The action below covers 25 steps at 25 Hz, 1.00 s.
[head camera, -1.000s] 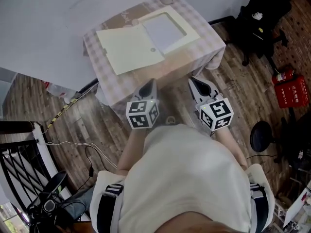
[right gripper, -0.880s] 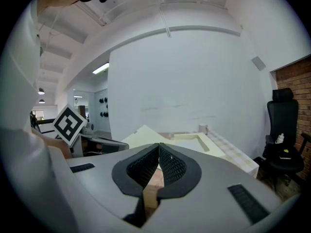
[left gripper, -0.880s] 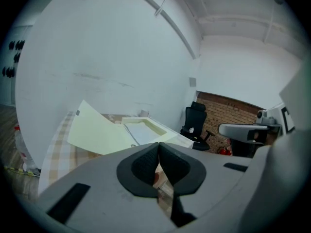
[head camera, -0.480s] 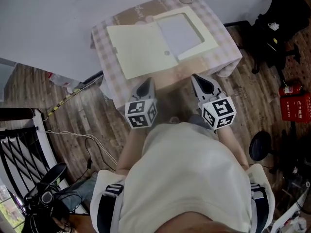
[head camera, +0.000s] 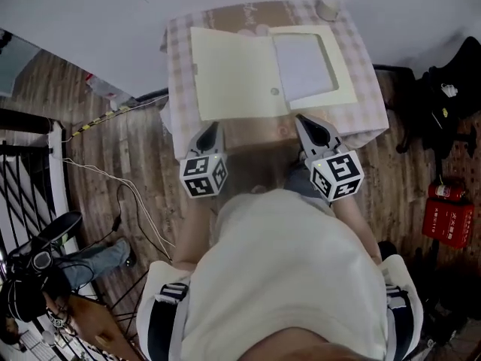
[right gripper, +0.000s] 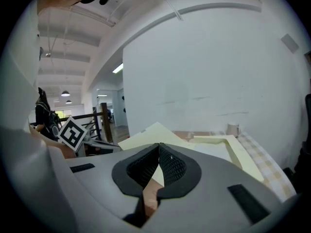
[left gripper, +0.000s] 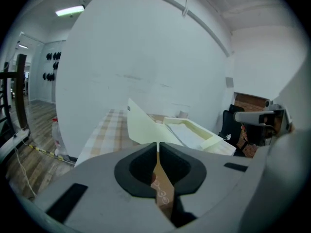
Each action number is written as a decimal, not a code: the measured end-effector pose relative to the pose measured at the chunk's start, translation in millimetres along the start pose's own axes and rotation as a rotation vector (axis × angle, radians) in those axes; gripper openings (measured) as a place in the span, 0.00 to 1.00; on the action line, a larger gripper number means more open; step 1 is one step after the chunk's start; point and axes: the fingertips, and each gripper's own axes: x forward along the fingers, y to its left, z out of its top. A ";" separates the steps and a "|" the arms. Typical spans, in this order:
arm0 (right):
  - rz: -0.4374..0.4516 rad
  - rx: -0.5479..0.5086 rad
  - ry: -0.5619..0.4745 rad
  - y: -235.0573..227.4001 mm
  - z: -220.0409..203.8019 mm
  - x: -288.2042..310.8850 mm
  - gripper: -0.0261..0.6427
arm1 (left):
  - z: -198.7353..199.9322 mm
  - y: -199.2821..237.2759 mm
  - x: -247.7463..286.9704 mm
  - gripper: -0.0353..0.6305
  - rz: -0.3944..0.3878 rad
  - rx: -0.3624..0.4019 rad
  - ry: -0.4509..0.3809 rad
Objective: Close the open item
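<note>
Pale yellow flat cardboard box lies open on the checked-cloth tabletop, its lid flapped out at 9 o'clock. Left gripper and right gripper hover near its 6 o'clock edge, jaws closed, holding nothing.

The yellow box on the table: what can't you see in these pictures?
- Under the white sheet in the box: head view, the sheet covers it.
- The table under the open lid: head view, the lid hides it.
- The small round thing at the far corner: too small to name.
</note>
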 end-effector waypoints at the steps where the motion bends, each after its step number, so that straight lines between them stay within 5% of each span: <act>1: 0.025 -0.011 0.003 -4.8 2.4 4.5 0.04 | -1.2 2.4 0.6 0.06 0.028 -0.010 -0.004; 9: 0.197 -0.063 0.024 -36.5 22.5 39.8 0.04 | -4.8 17.7 2.3 0.07 0.217 -0.144 -0.049; 11: 0.236 -0.071 0.034 -39.4 23.2 45.6 0.04 | -4.8 20.4 0.8 0.18 0.253 -0.171 -0.060; 14: 0.285 -0.078 0.047 -42.1 22.8 50.5 0.04 | -6.6 27.4 -3.2 0.21 0.319 -0.200 -0.067; 25: 0.349 -0.057 0.083 -65.3 8.7 46.0 0.04 | 8.4 47.2 -4.0 0.23 0.447 -0.272 -0.132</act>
